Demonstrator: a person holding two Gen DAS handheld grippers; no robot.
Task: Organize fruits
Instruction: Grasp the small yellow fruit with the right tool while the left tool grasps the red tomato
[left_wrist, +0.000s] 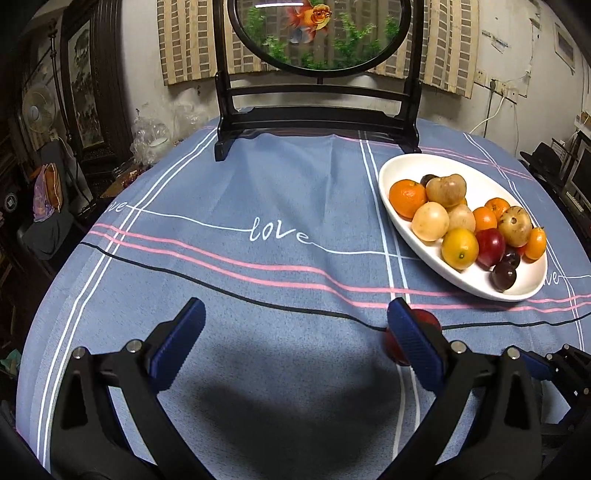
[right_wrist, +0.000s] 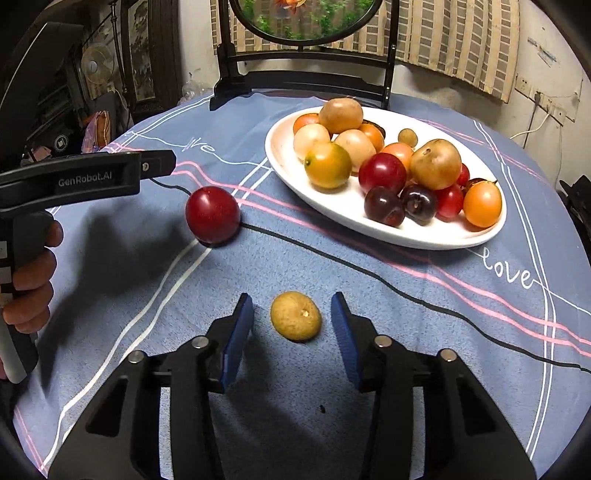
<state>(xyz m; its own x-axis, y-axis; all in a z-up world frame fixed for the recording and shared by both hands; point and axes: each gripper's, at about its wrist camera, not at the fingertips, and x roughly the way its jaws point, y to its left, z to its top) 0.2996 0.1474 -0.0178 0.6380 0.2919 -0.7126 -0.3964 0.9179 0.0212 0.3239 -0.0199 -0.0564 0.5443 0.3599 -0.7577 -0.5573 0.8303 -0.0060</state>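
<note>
Blue cloth with pink and white lines (right_wrist: 122, 295) is spread over the table. Many round fruits are piled on a white oval plate (right_wrist: 295, 184). A small yellow-brown fruit (right_wrist: 295, 315) is seen between the right gripper's (right_wrist: 291, 332) pads, with gaps either side. A red plum (right_wrist: 212, 215) is lying near the left gripper (left_wrist: 295, 339), which is held wide open and empty.

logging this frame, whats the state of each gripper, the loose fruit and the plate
left gripper: open, empty
right gripper: open, pads either side of the tan fruit, not touching
tan fruit: on the cloth, not gripped
red plum: loose on the cloth, beside the plate
plate: piled with fruit
</note>
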